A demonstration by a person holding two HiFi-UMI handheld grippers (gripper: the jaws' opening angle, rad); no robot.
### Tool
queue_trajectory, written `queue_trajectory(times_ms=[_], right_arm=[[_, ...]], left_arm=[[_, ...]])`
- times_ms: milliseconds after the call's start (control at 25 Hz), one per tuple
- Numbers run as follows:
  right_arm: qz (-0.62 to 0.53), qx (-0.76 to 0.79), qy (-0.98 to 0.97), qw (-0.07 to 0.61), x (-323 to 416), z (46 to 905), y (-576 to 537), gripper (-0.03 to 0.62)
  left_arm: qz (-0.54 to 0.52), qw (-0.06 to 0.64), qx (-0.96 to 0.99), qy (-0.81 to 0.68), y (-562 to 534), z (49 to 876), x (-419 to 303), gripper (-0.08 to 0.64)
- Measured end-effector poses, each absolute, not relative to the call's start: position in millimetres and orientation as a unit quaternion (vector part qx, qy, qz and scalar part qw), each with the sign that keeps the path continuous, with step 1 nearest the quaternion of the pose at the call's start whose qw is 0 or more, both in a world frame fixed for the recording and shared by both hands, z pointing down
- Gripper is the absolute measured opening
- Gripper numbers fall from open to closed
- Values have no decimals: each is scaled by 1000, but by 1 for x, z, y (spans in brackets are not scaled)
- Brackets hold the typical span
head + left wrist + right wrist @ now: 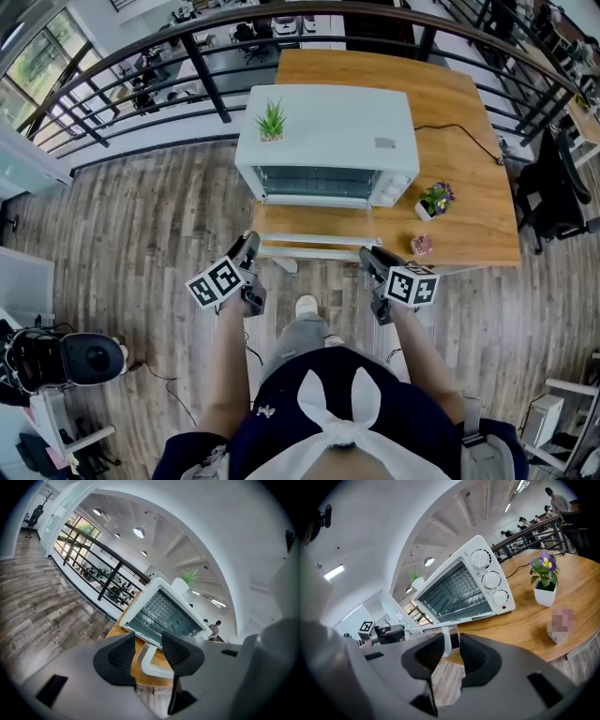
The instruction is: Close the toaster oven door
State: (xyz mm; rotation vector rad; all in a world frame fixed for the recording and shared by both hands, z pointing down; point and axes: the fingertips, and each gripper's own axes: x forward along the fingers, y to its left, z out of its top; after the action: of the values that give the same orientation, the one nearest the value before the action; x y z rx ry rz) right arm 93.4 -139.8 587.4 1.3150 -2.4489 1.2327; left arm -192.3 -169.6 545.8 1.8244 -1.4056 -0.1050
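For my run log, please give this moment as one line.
toaster oven door: open | left gripper: jaws apart, handle between them | right gripper: jaws apart, handle post between them | closing: not yet done

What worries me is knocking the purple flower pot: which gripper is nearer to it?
Right. The right gripper sits at the right end of the open door, below-left of the flower pot; the left gripper is at its left end, farther away.

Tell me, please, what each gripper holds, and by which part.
Nothing yet: the oven door's handle sits between the open jaws of left gripper and right gripper, ungripped.
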Motion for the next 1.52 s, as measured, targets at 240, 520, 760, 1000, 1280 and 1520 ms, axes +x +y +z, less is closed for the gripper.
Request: queue_trajectory(times_ms=[240, 520, 760, 1000, 1280, 1520], right_arm=[[407, 433, -803, 46, 94, 586, -142, 110], [411, 432, -802, 34, 94, 581, -146, 110], [414, 432, -801, 26, 95, 577, -149, 110], [415, 431, -801, 21, 95, 574, -152, 110], [417, 428, -802, 18, 95, 571, -153, 111], [417, 428, -802, 13, 96, 569, -156, 112]], left_arm=[[-38, 402, 732, -549, -167, 544, -187, 170], [-21, 397, 740, -543, -165, 551, -180, 169], [-17, 393, 744, -540, -169, 548, -176, 169], [-16, 389, 746, -540, -171, 545, -176, 169], [-2, 384, 748, -542, -172, 544, -176, 169], [35, 365, 756, -542, -172, 546, -172, 169]])
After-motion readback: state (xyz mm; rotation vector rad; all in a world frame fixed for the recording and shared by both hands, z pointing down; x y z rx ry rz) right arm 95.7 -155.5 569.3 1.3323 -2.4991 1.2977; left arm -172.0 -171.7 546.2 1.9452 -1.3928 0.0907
